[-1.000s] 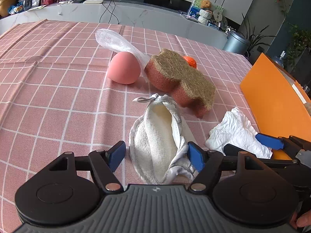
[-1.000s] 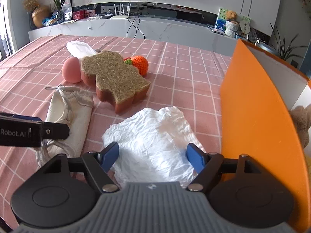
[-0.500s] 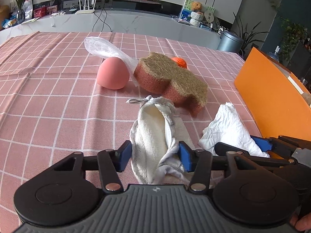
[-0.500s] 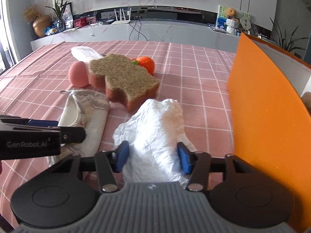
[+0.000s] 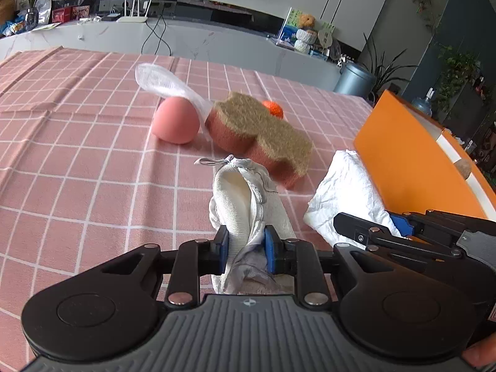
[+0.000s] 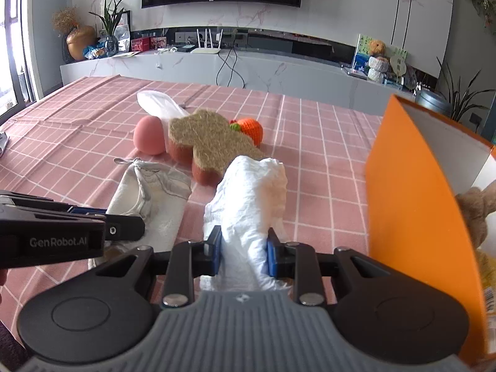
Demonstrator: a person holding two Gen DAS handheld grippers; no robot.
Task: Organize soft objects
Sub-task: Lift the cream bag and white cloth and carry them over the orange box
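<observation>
Two grippers, each clamping one cloth.

- Tablecloth [image 5: 77, 161]: pink with a grid of thin white lines.
- Box [image 6: 412, 192]: bright orange outside, white inside.
- Ball [image 5: 175, 120]: plain salmon pink.
- Sponge [image 5: 263, 130]: straw-brown fibrous top, reddish-brown sides.
- Knitted toy [image 6: 251, 130]: orange with a green tip.
- Pouch [image 5: 241, 198]: cream with grey trim.
- Crumpled cloth [image 6: 251, 195]: white.
- Left gripper [image 5: 245, 246] and right gripper [image 6: 243, 249]: black with blue pads.
</observation>
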